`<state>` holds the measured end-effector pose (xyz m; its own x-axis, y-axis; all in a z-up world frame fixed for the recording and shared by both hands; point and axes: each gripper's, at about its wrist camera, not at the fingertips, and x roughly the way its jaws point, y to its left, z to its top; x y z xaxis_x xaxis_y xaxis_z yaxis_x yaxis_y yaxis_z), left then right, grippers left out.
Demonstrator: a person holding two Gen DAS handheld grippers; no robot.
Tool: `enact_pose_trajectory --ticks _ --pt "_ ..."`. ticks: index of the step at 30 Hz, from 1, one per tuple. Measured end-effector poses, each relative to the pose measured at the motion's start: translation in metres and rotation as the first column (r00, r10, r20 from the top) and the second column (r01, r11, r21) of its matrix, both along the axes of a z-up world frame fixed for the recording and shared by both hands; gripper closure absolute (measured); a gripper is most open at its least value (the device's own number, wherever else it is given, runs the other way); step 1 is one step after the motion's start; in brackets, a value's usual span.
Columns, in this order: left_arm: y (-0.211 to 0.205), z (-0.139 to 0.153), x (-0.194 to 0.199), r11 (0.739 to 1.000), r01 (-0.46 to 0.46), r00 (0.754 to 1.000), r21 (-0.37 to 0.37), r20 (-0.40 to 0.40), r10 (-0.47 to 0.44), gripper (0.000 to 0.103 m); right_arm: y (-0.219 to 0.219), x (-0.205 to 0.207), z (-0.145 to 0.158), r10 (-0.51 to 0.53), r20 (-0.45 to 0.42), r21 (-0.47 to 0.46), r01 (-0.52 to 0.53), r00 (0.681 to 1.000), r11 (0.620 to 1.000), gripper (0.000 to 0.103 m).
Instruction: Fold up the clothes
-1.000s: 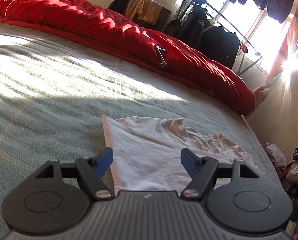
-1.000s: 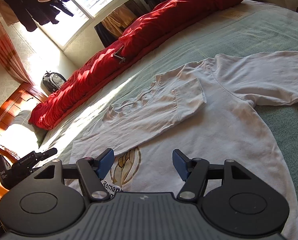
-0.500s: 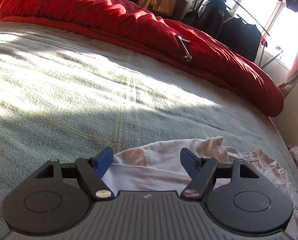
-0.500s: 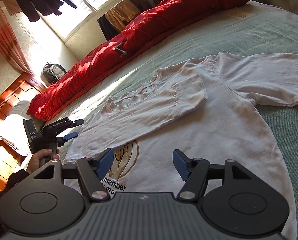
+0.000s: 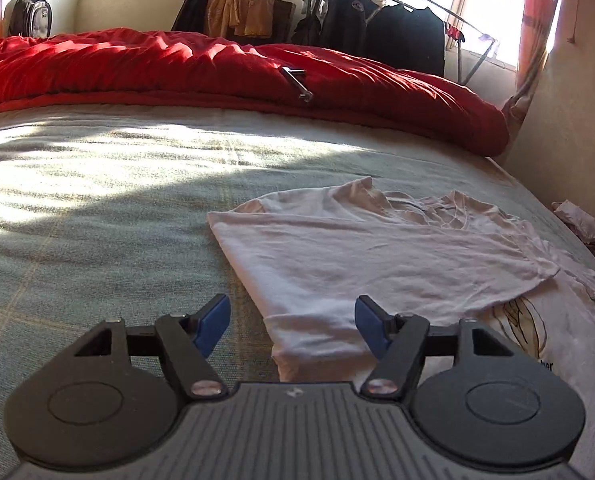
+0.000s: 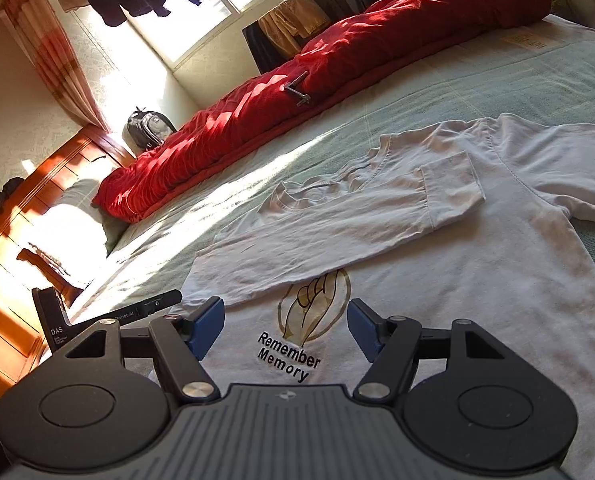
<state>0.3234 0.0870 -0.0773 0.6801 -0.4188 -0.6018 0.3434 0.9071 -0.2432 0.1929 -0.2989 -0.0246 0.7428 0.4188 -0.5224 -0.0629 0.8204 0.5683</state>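
A white T-shirt (image 6: 477, 264) with a hand print and the words "Remember Memory" lies flat on the bed. One side with its sleeve (image 6: 449, 188) is folded over the chest; the other sleeve stretches out to the right. My right gripper (image 6: 285, 332) is open, hovering low over the printed chest. In the left wrist view the same T-shirt (image 5: 377, 256) shows its folded side, and my left gripper (image 5: 293, 326) is open above the shirt's near left edge, holding nothing. The left gripper's body (image 6: 109, 316) also appears at the left of the right wrist view.
The bed has a pale green cover (image 5: 97, 208). A rumpled red duvet (image 5: 217, 68) lies along its far side with a small metal tool (image 5: 297, 84) on it. Behind are a clothes rack with dark garments (image 5: 377, 28), a backpack (image 6: 149, 128) and a wooden headboard (image 6: 21, 208).
The left gripper swung and pulled back, so more of the folded shirt shows. The right gripper came lower and nearer the print. Both stayed open.
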Motion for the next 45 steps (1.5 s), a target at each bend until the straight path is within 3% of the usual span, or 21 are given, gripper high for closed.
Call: enact_pose_trajectory --ticks 2,6,8,10,11,16,19,24,26,29,32,33,35,39,45 --pt "0.004 -0.007 -0.007 0.999 0.044 0.999 -0.017 0.007 -0.044 0.04 0.006 -0.002 0.002 0.013 0.002 -0.02 -0.013 1.0 1.0 0.031" --pt "0.001 -0.014 -0.013 0.994 0.102 0.994 0.034 0.047 -0.103 0.041 0.019 0.002 0.007 0.063 0.011 -0.077 -0.062 0.998 0.995 0.031" --pt "0.001 -0.016 -0.012 0.992 0.122 0.991 0.042 0.055 -0.124 0.05 0.032 0.009 0.014 0.118 0.033 -0.139 -0.112 0.992 0.984 0.032" --pt "0.003 -0.016 -0.008 0.99 0.138 0.989 0.035 0.054 -0.14 0.066 0.047 0.024 0.023 0.183 0.043 -0.197 -0.172 0.982 0.965 0.035" --pt "0.004 -0.016 -0.006 0.989 0.147 0.988 0.032 0.053 -0.148 0.068 0.053 0.033 0.028 0.213 0.042 -0.215 -0.2 0.976 0.956 0.038" --pt "0.008 -0.018 -0.007 0.984 0.176 0.982 0.028 0.069 -0.178 0.089 0.099 0.101 0.047 0.341 0.015 -0.235 -0.329 0.94 0.915 0.046" --pt "0.007 -0.018 -0.006 0.985 0.171 0.983 0.029 0.055 -0.173 0.089 0.135 0.144 0.046 0.406 -0.028 -0.223 -0.401 0.914 0.888 0.051" --pt "0.012 -0.018 -0.007 0.987 0.162 0.986 0.013 0.039 -0.162 0.089 0.211 0.21 0.019 0.502 -0.148 -0.158 -0.522 0.852 0.838 0.072" --pt "0.014 -0.02 -0.007 0.987 0.161 0.986 0.003 0.043 -0.161 0.092 0.237 0.234 0.0 0.516 -0.205 -0.13 -0.546 0.832 0.828 0.073" --pt "0.017 -0.02 -0.009 0.986 0.166 0.986 -0.013 0.038 -0.165 0.094 0.241 0.253 -0.023 0.48 -0.237 -0.094 -0.511 0.845 0.854 0.073" --pt "0.031 -0.022 -0.014 0.985 0.162 0.987 -0.058 -0.003 -0.162 0.096 0.245 0.273 -0.047 0.443 -0.271 -0.059 -0.474 0.854 0.878 0.1" --pt "0.036 -0.022 -0.016 0.984 0.16 0.987 -0.073 -0.017 -0.162 0.103 0.246 0.279 -0.055 0.431 -0.282 -0.047 -0.462 0.857 0.886 0.102" --pt "0.046 -0.023 -0.02 0.983 0.154 0.986 -0.102 -0.043 -0.159 0.102 0.247 0.29 -0.068 0.412 -0.301 -0.025 -0.439 0.86 0.898 0.101" --pt "0.074 -0.019 -0.033 0.988 0.074 0.995 -0.138 -0.06 -0.083 0.101 0.242 0.269 -0.046 0.436 -0.259 -0.083 -0.47 0.862 0.879 0.086" --pt "0.095 -0.01 -0.04 0.987 -0.029 0.997 -0.16 -0.072 0.018 0.096 0.24 0.197 -0.009 0.497 -0.187 -0.256 -0.53 0.848 0.808 0.087"
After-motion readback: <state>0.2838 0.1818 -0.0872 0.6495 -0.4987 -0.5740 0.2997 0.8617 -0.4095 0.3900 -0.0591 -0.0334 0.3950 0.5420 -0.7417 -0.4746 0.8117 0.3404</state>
